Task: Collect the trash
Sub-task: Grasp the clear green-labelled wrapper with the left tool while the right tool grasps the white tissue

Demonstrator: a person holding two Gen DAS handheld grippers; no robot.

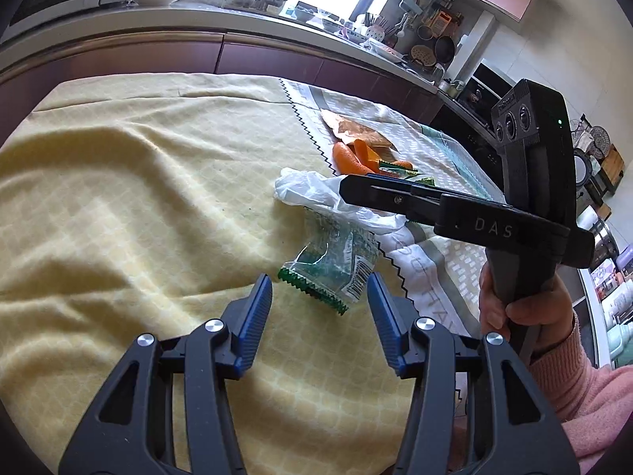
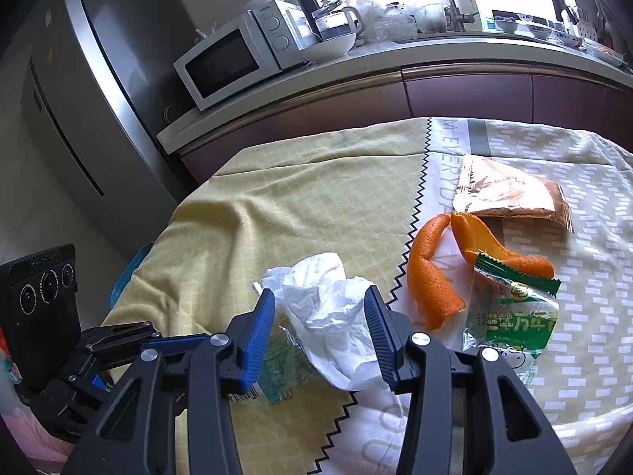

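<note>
Left gripper [image 1: 319, 293]: spread apart, nothing pinched, pointing at the green wrapper [image 1: 330, 267] on the yellow cloth [image 1: 138, 182].
Right gripper [image 2: 319, 312]: spread apart, one finger on each side of the white tissue [image 2: 328, 316]; it doesn't look squeezed.
Orange peel [image 2: 431, 277]: beside the tissue, on the patterned cloth [image 2: 573, 316].
Brown packet [image 2: 510, 194]: just behind the peel.

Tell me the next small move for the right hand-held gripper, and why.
Probably close it on the crumpled white tissue. The right hand-held gripper stands open with the tissue already between its blue pads, which do not look to be pressing it yet. The left hand-held gripper, also open, is lined up on the green clear wrapper, so each has its own piece.
</note>
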